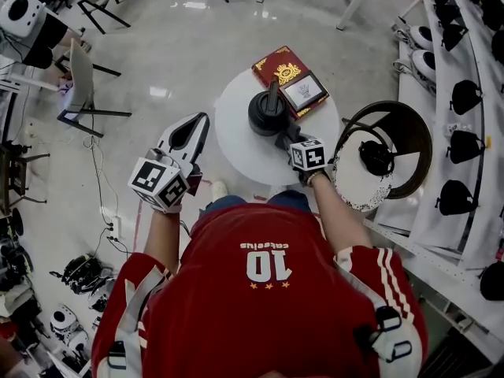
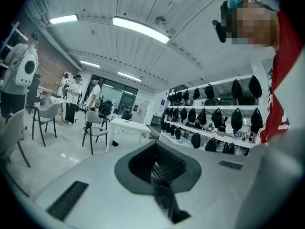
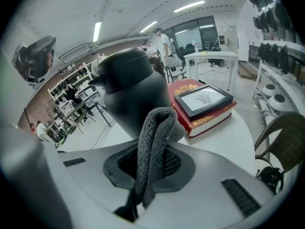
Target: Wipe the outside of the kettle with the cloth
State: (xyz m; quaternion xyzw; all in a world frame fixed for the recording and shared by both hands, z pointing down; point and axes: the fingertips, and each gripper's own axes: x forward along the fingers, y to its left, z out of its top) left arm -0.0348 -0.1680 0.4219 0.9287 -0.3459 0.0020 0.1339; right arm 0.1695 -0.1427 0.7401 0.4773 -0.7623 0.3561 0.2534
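**A:** Status on your left gripper (image 1: 191, 132)?
**B:** You hold it up at your left side and aimed upward. Jaws together, nothing between them. Left forearm (image 1: 161, 239) is bent.
**A:** And your right gripper (image 1: 285, 138)?
**B:** Right forearm (image 1: 337, 211) is stretched forward. Jaws are clamped on the cloth (image 3: 155, 142), and its folded end pokes out past them.

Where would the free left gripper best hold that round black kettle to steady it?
Probably by the slim handle rising over the round black kettle: its body looks too broad and smooth for two jaws. Come from above on the left, since the right gripper with its grey fleecy cloth crowds the near right side.
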